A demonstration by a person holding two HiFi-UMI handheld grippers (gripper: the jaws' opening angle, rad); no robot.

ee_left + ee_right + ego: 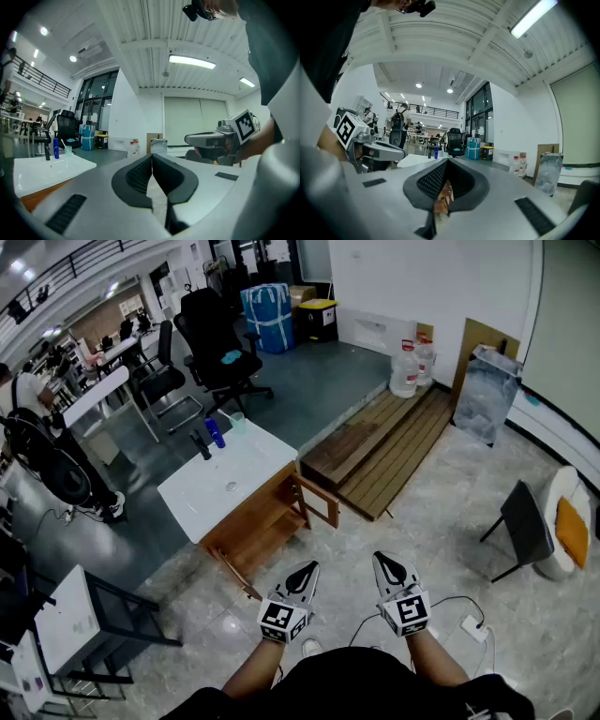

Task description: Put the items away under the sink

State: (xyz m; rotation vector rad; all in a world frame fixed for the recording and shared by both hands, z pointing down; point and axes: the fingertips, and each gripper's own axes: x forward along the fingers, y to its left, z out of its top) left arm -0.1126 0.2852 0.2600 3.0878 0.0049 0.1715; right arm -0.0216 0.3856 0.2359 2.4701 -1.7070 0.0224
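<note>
Both the left gripper [306, 570] and the right gripper [386, 566] have their jaws pressed together on nothing, side by side. The blue bottle [216, 432], a cup [236, 421] and a dark item [201, 445] stand on the white sink bench [258, 465], well ahead of the jaws and to their left, with the open cabinet [272, 521] beneath. The step looks like the approach: close in, spread one pair of jaws early, and take the bottle low around its body so it stays upright.
</note>
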